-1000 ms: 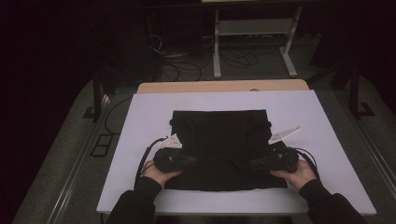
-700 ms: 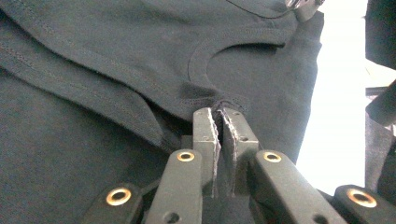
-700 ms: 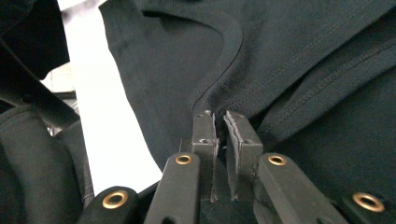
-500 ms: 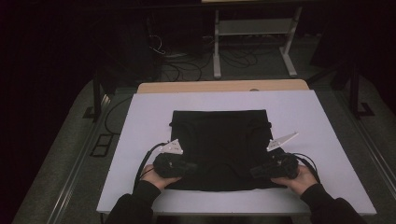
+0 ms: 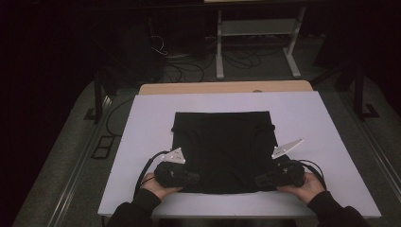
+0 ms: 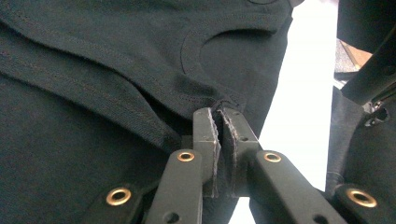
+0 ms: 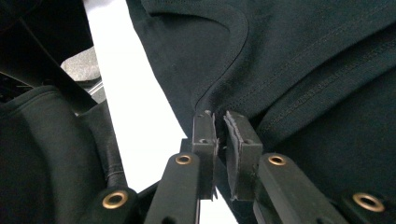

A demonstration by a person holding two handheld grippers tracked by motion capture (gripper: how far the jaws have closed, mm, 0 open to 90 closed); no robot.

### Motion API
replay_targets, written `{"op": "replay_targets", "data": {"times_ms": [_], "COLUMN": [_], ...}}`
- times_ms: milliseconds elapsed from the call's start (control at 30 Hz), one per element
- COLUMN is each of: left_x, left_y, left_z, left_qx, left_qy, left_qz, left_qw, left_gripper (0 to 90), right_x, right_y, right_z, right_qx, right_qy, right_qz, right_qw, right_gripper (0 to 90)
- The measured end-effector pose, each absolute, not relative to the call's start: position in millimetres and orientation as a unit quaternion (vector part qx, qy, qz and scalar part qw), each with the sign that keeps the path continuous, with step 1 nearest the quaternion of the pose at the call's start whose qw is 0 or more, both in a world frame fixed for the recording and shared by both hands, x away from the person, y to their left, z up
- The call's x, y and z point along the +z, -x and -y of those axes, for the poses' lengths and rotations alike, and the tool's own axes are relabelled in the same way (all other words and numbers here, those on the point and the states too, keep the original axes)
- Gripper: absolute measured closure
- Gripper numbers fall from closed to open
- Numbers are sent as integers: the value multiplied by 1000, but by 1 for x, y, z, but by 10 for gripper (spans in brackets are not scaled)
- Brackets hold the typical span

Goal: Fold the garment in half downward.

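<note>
We see the left gripper (image 6: 218,122) with its jaws clamped on a fold of the black garment (image 6: 93,70) at its near left corner, and the right gripper (image 7: 219,122) pinching the near right corner likewise. Outward from both, the garment lies spread on the white bench (image 5: 142,123).

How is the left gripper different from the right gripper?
The left gripper pinches the black garment at its near left edge; the right gripper pinches the near right edge. The left gripper's grey plate sits lower and nearer the cloth, while the right gripper's pokes out higher. Both are shut on the fabric, over the white table.
</note>
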State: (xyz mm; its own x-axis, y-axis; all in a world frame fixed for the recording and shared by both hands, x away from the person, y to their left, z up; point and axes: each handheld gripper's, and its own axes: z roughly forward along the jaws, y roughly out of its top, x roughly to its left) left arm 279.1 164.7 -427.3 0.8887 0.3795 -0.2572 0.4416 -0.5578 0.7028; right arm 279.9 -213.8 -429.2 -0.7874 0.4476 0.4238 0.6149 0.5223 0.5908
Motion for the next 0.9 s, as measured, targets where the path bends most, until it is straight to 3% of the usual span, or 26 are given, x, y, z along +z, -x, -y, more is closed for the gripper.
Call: {"op": "replay_targets", "data": {"times_ms": [900], "left_x": [-427], "left_y": [-260], "left_z": [-167], "left_qx": [-49], "left_qy": [-890], "left_qz": [-218], "left_qw": [396], "left_gripper": [832], "right_x": [-429], "right_y": [-263], "right_z": [215], "right_qx": [-373], "right_qy": [298], "right_qz": [869], "right_qw": [129], "right_gripper": [814]}}
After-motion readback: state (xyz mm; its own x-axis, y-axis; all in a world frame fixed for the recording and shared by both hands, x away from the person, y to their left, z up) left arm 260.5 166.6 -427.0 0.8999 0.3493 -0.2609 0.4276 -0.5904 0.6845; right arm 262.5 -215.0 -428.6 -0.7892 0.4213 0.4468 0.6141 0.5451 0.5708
